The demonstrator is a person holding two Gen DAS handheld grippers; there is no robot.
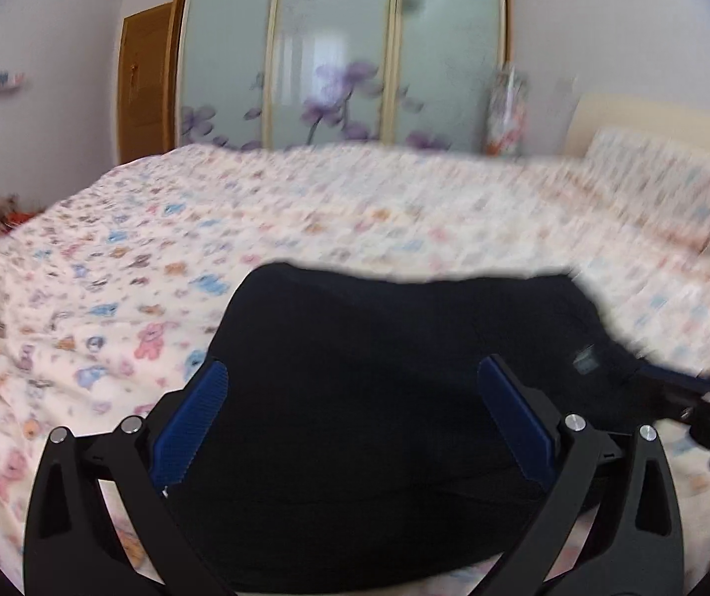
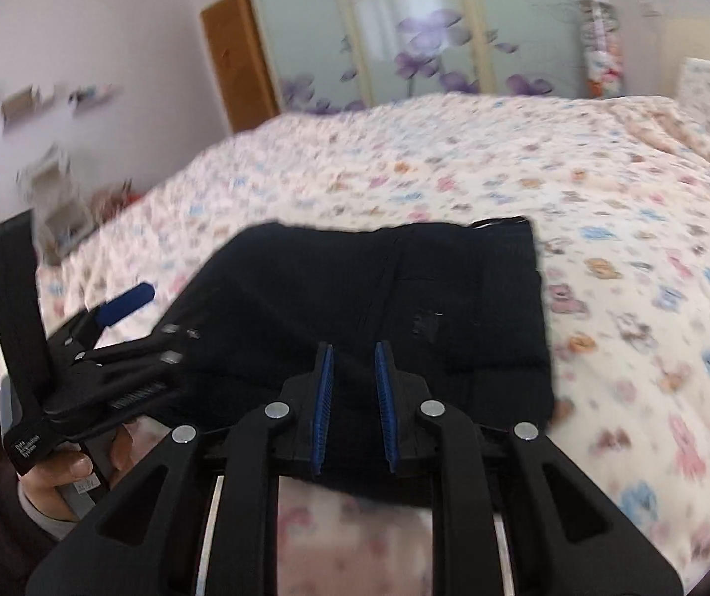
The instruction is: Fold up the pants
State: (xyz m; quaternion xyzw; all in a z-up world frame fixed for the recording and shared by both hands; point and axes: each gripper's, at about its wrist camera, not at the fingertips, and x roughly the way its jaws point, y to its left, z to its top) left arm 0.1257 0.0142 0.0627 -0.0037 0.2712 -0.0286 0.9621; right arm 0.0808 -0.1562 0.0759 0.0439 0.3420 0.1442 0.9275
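Observation:
Dark navy pants [image 1: 384, 397] lie folded into a compact block on the patterned bedspread [image 1: 156, 258]. My left gripper [image 1: 352, 387] is wide open, its blue pads on either side of the pants' near part, holding nothing. In the right wrist view the pants [image 2: 454, 298] lie just ahead. My right gripper [image 2: 355, 367] hovers over their near edge with a narrow gap between its blue pads and no cloth between them. The left gripper [image 2: 121, 328] shows at the left of that view, held by a hand. The right gripper's tip shows at the right edge of the left wrist view [image 1: 702, 397].
The bed is covered by a cream sheet with small animal prints [image 2: 628, 248]. A pillow [image 1: 653, 184] lies at the far right by the headboard. A wardrobe with frosted floral doors [image 1: 345, 49] and a wooden door [image 1: 143, 79] stand behind the bed.

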